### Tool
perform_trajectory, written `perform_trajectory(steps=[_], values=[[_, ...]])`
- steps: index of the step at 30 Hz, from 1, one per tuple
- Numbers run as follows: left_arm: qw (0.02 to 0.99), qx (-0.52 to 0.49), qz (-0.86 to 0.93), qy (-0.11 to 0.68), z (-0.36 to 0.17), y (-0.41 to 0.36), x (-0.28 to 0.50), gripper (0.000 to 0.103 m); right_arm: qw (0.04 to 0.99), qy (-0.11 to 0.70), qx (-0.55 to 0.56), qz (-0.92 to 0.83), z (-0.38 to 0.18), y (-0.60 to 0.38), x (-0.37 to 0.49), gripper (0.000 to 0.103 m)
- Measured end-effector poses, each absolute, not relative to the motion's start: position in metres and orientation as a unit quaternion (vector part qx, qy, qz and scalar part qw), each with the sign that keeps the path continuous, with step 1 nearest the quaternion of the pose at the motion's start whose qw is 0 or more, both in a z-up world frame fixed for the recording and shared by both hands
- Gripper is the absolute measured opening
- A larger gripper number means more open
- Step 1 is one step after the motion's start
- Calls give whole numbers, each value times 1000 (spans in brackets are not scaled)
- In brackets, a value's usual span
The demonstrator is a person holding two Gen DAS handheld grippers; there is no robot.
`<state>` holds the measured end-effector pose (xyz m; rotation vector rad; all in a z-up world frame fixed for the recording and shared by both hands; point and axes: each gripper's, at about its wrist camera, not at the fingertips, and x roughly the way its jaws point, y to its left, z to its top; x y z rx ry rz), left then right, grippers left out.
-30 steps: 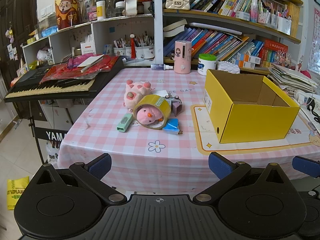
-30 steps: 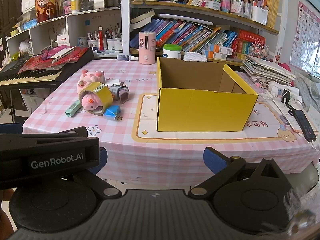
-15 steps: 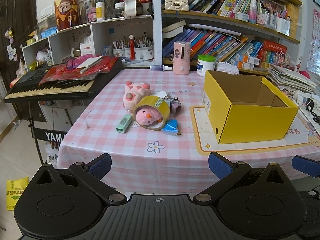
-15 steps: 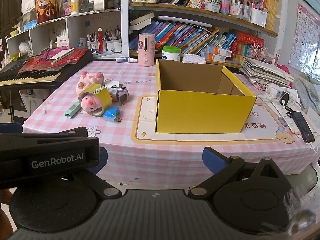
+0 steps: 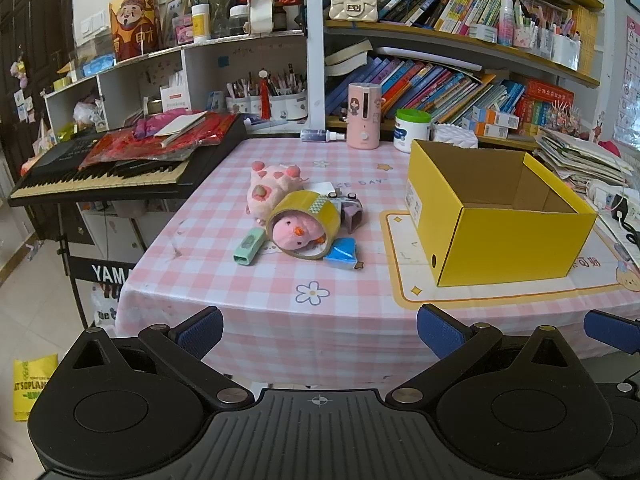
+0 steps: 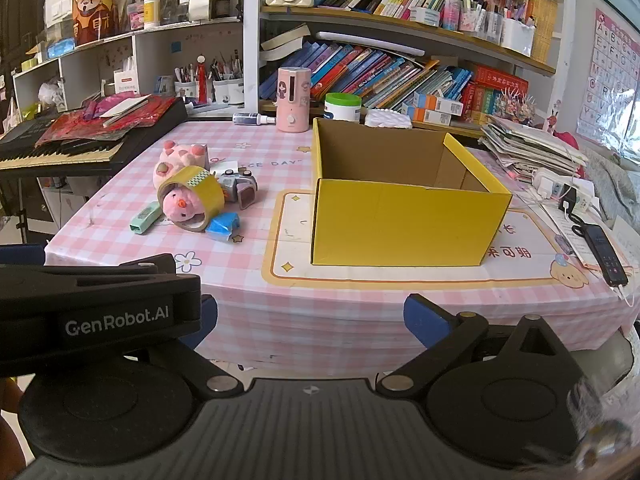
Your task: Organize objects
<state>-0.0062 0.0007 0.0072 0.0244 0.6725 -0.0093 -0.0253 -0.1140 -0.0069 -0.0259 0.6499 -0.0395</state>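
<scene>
Pink checked table [image 5: 280, 304] ahead, both grippers [image 5: 320, 330] [image 6: 308, 316] level, spread, empty.

Both views are evenly and brightly lit by soft daylight; the brightest area is at the far right edge. Shadows are faint: a soft one lies inside the open yellow cardboard box [image 6: 404, 208]. No strong glare on the pink checked tablecloth [image 5: 280, 280]. Fisheye distortion bends the white and wooden shelving [image 5: 316, 40] near the borders, and the corners vignette to black. A blurred smear occupies the right wrist view's lower right corner.
</scene>
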Motion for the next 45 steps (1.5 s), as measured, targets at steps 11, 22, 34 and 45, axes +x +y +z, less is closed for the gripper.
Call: perform_trajectory(steps=[11,22,34,45], values=[[944,12,-3,330,7,2,-6,103,948,318,-14,-14,-6,-112,-25,101],[943,11,-2,331,5,4,-7,103,947,320,-12,-10,-7,-111,-24,101],[943,11,-2,332,5,4,-7,103,947,320,-12,-12,-8,-112,-23,101],[944,9,-1,330,4,6,-7,103,948,318,-13,-10,-8,-110,-24,100]])
